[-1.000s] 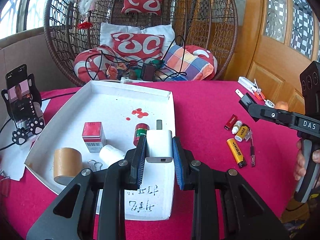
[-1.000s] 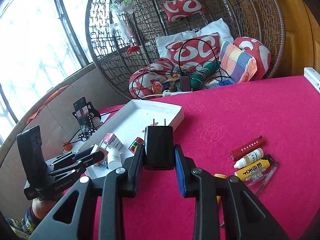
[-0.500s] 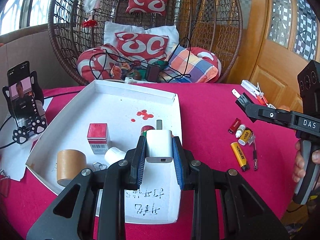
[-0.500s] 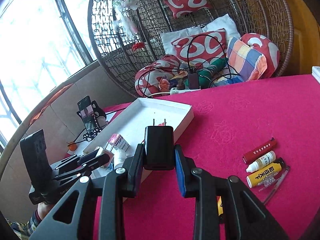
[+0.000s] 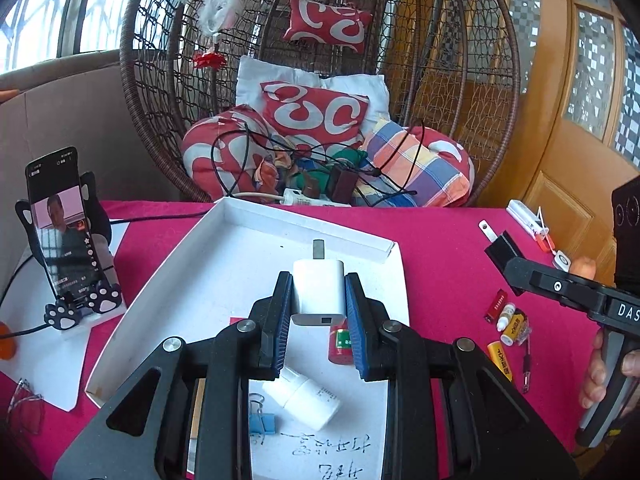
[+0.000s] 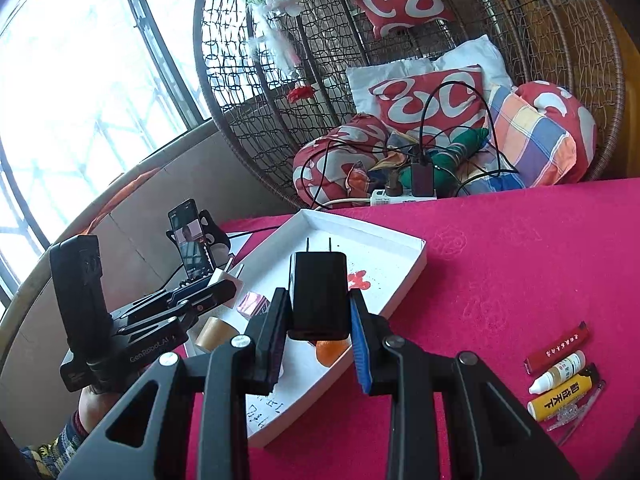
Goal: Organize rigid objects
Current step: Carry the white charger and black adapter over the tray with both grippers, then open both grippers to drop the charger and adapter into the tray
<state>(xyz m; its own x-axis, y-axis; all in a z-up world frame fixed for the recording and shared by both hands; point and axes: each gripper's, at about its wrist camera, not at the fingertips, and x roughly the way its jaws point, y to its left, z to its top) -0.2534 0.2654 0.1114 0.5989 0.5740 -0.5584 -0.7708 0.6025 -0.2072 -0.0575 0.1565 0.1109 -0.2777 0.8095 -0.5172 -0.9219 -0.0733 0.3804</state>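
Observation:
My left gripper [image 5: 318, 300] is shut on a white charger [image 5: 318, 292], prongs pointing away, held above the white tray [image 5: 192, 248]. My right gripper [image 6: 320, 312] is shut on a black charger [image 6: 319, 294], prongs up, over the tray's near right edge [image 6: 404, 284]. In the tray lie a white bottle [image 5: 306, 398], a blue binder clip [image 5: 262, 424], a red-green tube [image 5: 340, 346], a red box [image 6: 253, 304] and a tape roll [image 6: 214, 334]. The right gripper [image 5: 504, 256] shows at the right of the left wrist view, the left gripper [image 6: 208, 292] at the left of the right wrist view.
On the pink tablecloth right of the tray lie a red tube [image 6: 558, 348], a white dropper bottle [image 6: 558, 372], a yellow tube [image 6: 560, 396] and a pen [image 6: 580, 412]. A phone on a stand [image 5: 64, 232] is at the left. A wicker chair with cushions [image 5: 312, 120] is behind.
Both grippers moved forward over the tray with their chargers still held. The tray's contents now lie lower and nearer in both views.

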